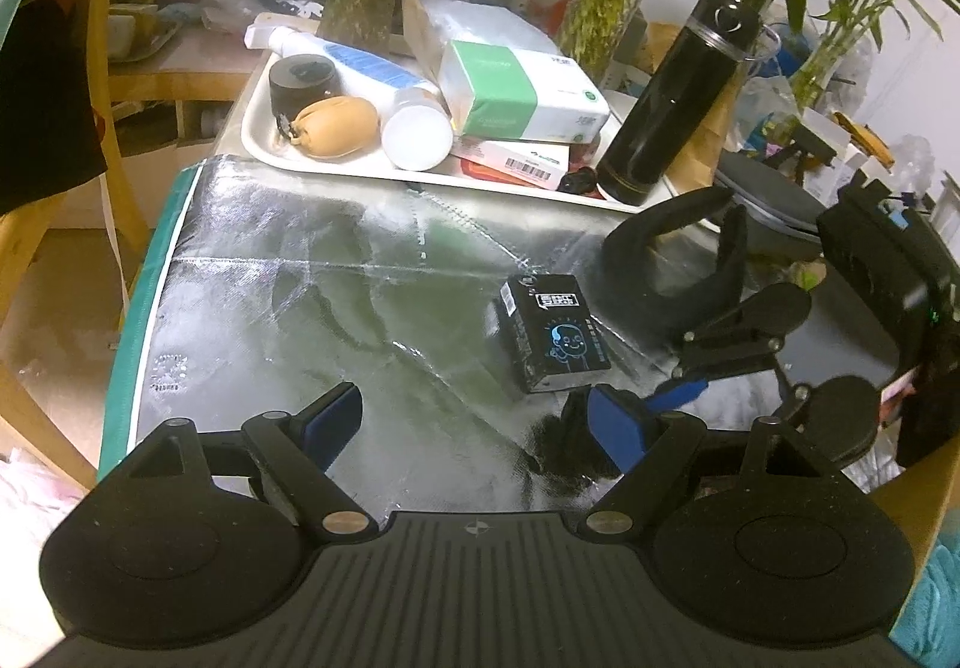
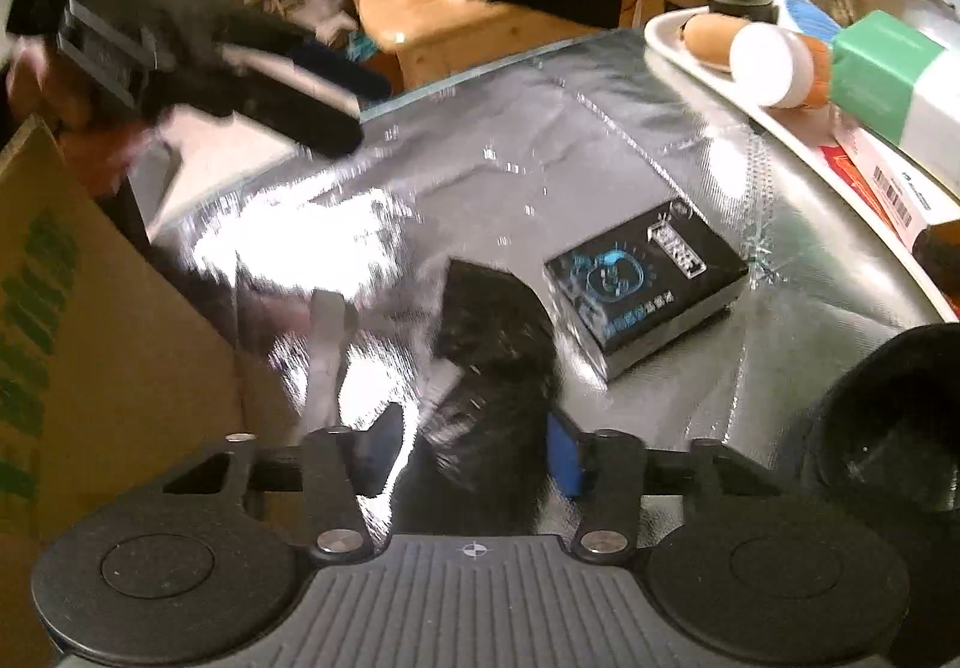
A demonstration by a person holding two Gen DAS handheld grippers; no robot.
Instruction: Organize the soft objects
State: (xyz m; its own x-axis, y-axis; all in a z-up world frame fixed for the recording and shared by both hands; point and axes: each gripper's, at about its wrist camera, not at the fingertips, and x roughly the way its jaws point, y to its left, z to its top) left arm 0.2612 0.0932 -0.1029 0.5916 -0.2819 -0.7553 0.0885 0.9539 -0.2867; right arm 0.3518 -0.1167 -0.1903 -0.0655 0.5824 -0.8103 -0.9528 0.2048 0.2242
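A black fuzzy cloth (image 2: pixel 498 368) lies on the silver mat (image 2: pixel 540 152), just left of the black box (image 2: pixel 648 278), directly between the right gripper (image 2: pixel 474 455) pads, which stand apart around it. The left gripper (image 1: pixel 474 422) gapes wide, empty, its right pad near the cloth (image 1: pixel 570 446)

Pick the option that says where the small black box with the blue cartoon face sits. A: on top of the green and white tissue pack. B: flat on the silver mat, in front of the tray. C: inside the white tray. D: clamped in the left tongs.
B: the small black box lies flat on the silver mat, nearer the camera than the white tray and free of both tongs.
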